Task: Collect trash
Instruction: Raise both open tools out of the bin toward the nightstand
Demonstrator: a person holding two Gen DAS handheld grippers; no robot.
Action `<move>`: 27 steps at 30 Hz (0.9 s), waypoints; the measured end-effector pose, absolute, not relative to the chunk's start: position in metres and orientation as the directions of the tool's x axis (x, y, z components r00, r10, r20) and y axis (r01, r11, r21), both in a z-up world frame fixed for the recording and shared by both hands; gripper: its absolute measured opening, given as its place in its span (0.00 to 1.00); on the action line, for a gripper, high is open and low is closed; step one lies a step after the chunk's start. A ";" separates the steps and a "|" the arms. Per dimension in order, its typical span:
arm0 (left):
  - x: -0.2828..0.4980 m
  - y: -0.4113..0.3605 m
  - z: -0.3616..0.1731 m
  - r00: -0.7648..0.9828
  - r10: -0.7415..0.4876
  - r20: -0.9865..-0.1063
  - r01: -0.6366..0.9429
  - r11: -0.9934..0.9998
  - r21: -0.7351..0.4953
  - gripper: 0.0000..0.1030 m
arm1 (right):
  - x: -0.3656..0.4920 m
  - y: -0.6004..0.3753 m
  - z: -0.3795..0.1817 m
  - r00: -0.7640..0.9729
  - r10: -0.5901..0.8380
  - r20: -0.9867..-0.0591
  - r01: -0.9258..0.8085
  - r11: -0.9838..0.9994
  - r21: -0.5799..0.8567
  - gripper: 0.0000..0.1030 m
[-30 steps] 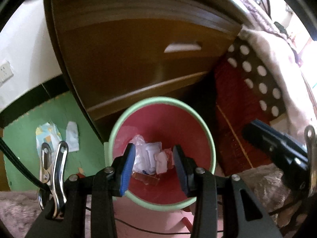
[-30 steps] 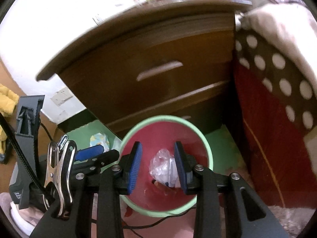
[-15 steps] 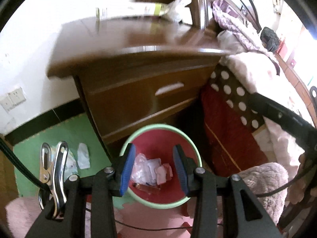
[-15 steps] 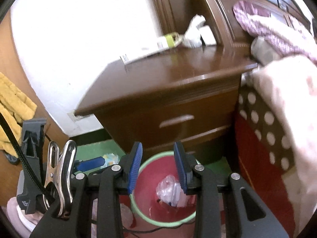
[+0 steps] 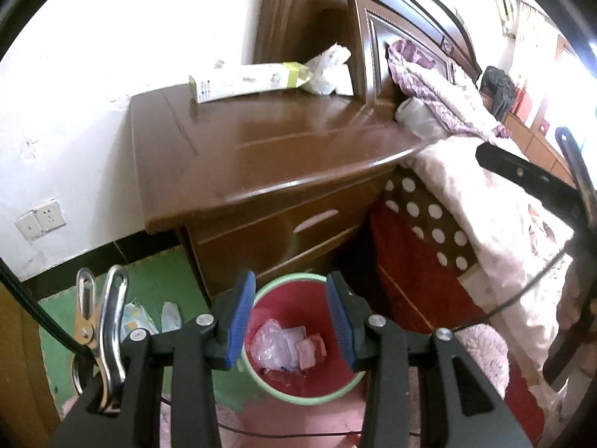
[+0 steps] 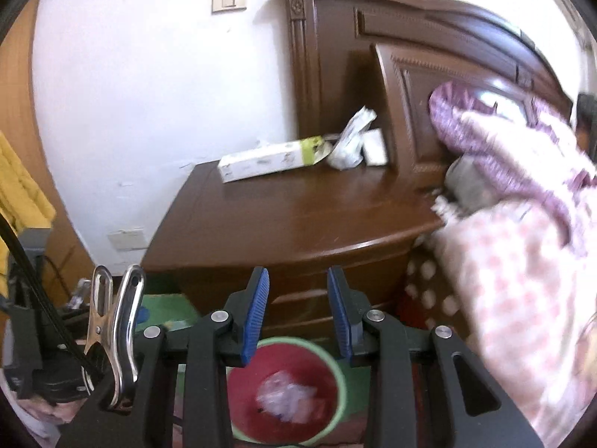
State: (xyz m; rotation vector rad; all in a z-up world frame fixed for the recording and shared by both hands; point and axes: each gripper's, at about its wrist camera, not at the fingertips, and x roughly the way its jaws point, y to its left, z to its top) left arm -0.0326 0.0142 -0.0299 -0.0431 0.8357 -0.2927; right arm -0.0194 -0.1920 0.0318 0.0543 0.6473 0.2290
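We hold both the left gripper [image 5: 289, 315] and right gripper [image 6: 296, 311] with fingers apart, empty, above the bin [image 5: 317, 397] (wrappers inside), which sits by the nightstand's front edge [image 5: 283, 186]; its top lies mostly bare.

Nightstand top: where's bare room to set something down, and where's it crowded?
The nightstand top is bare across its front and middle, from the left edge to the bedding. The back edge is crowded: the long box and the crumpled wrappers against the headboard.
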 end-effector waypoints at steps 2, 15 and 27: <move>-0.031 0.017 -0.026 0.640 -0.273 -0.718 0.236 0.959 -0.155 0.40 | -0.010 -0.195 0.035 0.780 0.208 -0.590 -0.185 0.978 0.101 0.33; -0.016 0.020 -0.015 0.656 -0.243 -0.714 0.220 0.967 -0.127 0.40 | 0.046 -0.273 0.055 0.871 0.148 -0.469 -0.087 0.985 0.150 0.33; -0.013 0.029 0.024 0.704 -0.214 -0.677 0.205 0.974 -0.094 0.40 | -0.011 -0.306 0.176 0.948 0.111 -0.297 -0.095 0.993 0.068 0.33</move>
